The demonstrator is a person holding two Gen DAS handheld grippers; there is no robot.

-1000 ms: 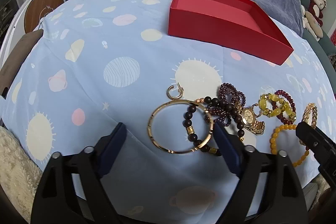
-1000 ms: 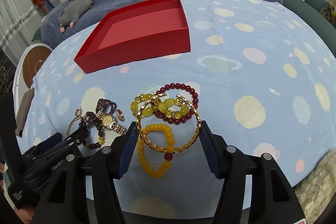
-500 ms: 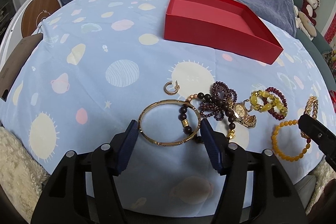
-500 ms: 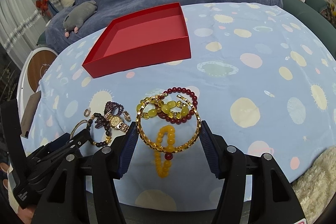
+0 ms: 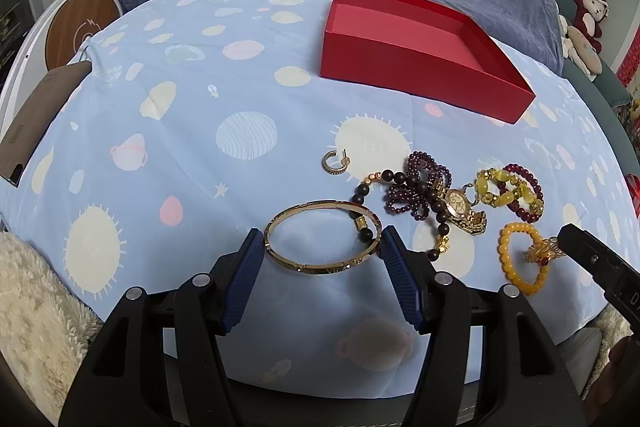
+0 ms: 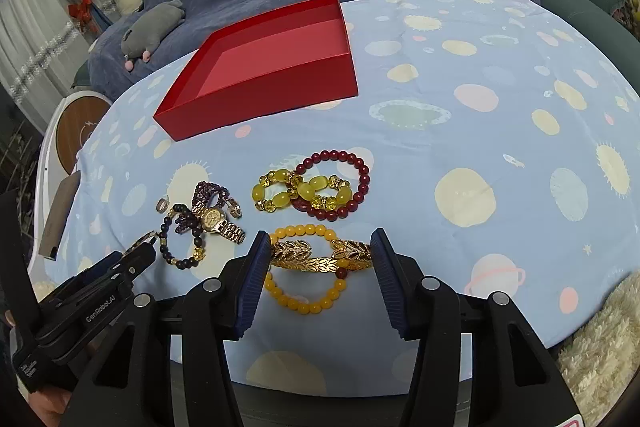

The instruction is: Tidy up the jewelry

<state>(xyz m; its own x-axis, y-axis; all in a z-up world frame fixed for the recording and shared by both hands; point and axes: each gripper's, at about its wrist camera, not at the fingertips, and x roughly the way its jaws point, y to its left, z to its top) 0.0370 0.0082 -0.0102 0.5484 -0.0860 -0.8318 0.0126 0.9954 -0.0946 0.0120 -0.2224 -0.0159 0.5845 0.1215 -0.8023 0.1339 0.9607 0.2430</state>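
Low in the frame, your left claw (image 5: 322, 253) grips the plain gold bangle (image 5: 320, 237) on the counter (image 5: 160, 147); your right claw (image 6: 318, 255), jaws closing, pinches the leaf-patterned gold bangle (image 6: 320, 261); the red box (image 6: 272, 67) sits above.

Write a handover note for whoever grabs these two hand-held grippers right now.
Left hand-held gripper: pads against the plain gold bangle, which lies on the cloth.
Right hand-held gripper: jaws closing on the leaf-pattern gold bangle, which is tilted up over the orange bead bracelet.
Red box: behind the pile, nothing in it.
Done: nothing boxed yet.
Left: both bangles, then watch, bead bracelets and small hoop earring.
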